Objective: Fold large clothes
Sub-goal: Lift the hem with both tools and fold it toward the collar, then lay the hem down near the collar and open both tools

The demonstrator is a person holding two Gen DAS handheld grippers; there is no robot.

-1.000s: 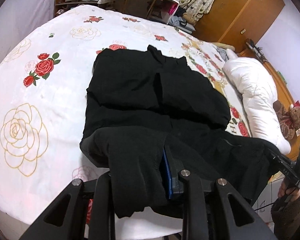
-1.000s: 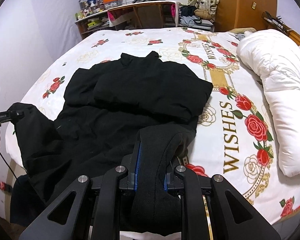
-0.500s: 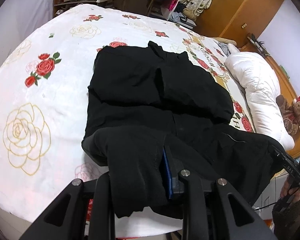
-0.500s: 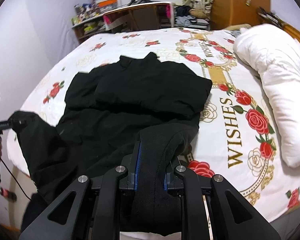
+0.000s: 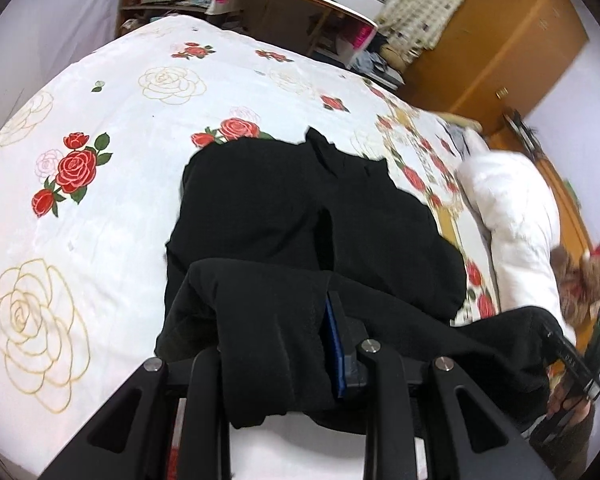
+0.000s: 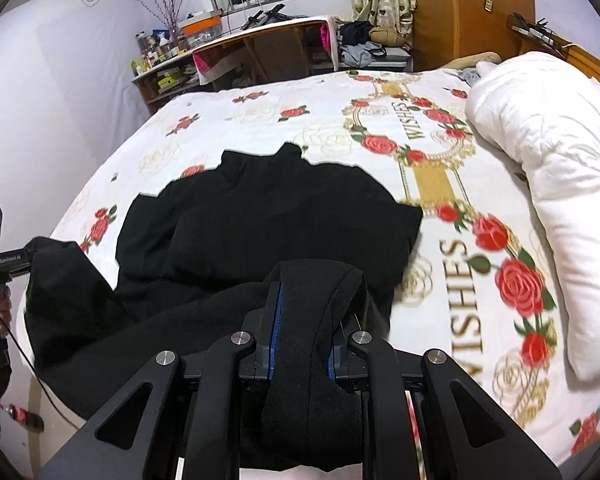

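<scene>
Up and forward since a moment ago, both grippers, left (image 5: 278,344) and right (image 6: 302,312), clenched on the black garment's (image 6: 268,220) near hem over the bed (image 6: 260,128); we should keep both corners level.

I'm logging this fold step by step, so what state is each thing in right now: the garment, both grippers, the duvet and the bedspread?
black garment: partly folded on the bed, near hem lifted by both grippers.
left gripper: shut on the hem's left corner.
right gripper: shut on the hem's right corner.
white duvet: rolled up along the bed's right side.
bedspread: spread flat under the garment.
</scene>
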